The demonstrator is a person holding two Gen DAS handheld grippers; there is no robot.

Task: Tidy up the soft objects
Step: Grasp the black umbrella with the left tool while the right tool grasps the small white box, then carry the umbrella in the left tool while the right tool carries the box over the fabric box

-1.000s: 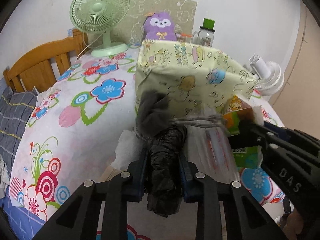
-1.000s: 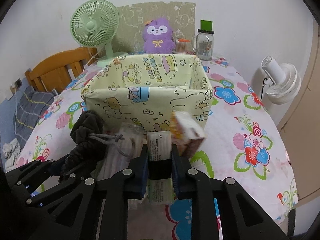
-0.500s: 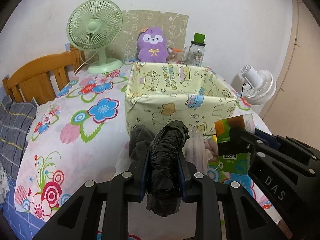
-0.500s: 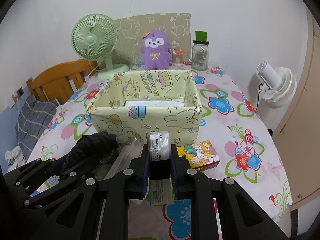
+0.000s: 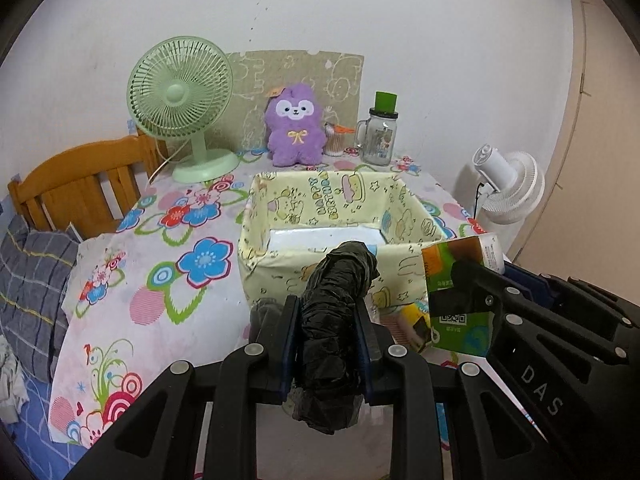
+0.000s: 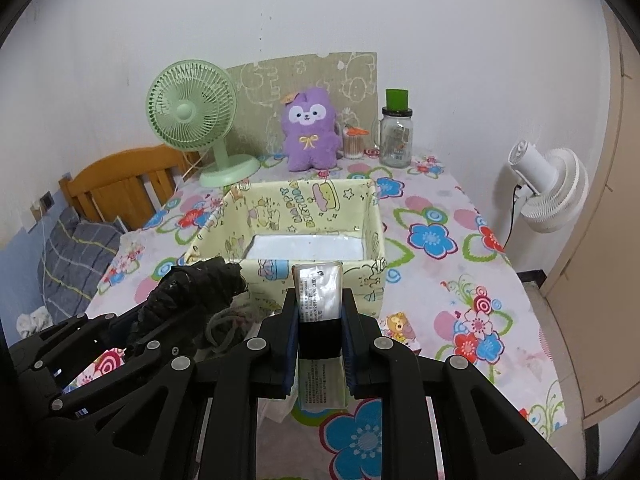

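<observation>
- The left tongs (image 5: 327, 340) are clenched on a crumpled black roll (image 5: 334, 320) of thin plastic, its upper end flopping clear above the pads. A second ago this roll hung low against the near wall of the box; now it is raised, so its top stands level with the rim.
- The right tongs (image 6: 320, 334) grasp a flat tissue pack (image 6: 318, 294), upright between the pads. It too has come up and back, and the box floor is now open to view past it.
- For the task, this reads as both picks done and both soft things lifted free, ready to go over the rim.
- Both tongs point forward at the near wall of the yellow cartoon-print box (image 6: 280, 208), side by side, level, the left one just beside the right.
- The box sits mid-counter (image 6: 460, 240); only a pale bottom sheet shows inside.
- A grey drawstring pouch (image 6: 226, 322) and a small colourful carton (image 6: 400, 326) are left lying below, by the box's near side.
- A purple plush (image 5: 294, 130) stands at the back, well apart, between a green fan (image 5: 182, 100) and a glass jar (image 5: 378, 136).
</observation>
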